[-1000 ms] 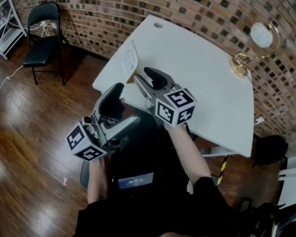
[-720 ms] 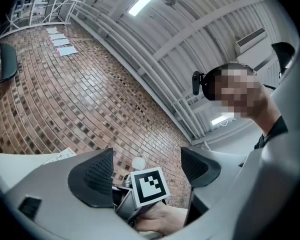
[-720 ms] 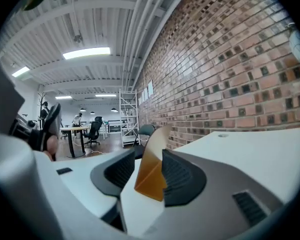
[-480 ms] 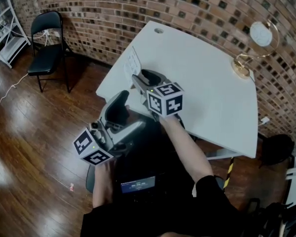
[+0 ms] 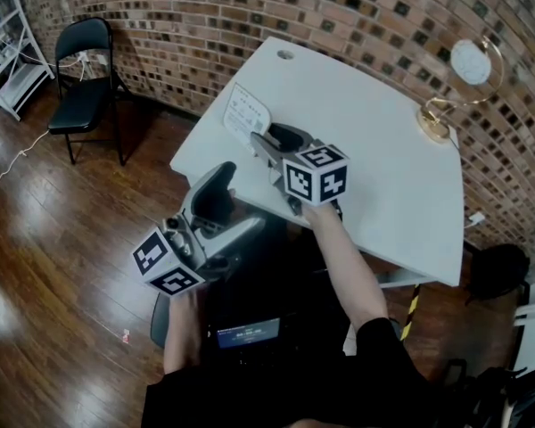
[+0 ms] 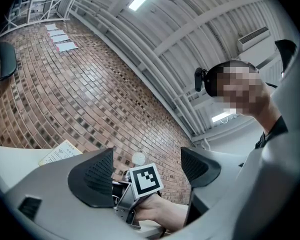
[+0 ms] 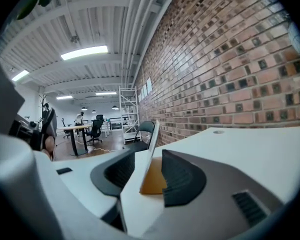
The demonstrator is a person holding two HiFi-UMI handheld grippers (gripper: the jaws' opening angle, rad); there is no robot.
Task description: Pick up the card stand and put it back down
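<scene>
Closest in, the person's left gripper [image 5: 216,181] is held low in front of the body, short of the table's edge and over the wooden floor [image 5: 45,239]. Its jaws stand wide apart with nothing between them; its own camera looks past them at the other hand and the brick wall [image 5: 250,16]. Just beyond, the right gripper [image 5: 269,136] reaches over the near side of the white table [image 5: 374,141], its marker cube uppermost. Its two dark jaws are drawn in close on the card stand [image 5: 246,114], one to each side of the thin white card, with the pale wooden base sitting low against the inner jaw. The printed card leans back at the table's left corner, just past the jaw tips; I can't tell if the base touches the tabletop. Further along, a round gold-framed ornament [image 5: 459,78] stands at the far right edge. Off to the left, a black folding chair [image 5: 82,61] sits against the wall
</scene>
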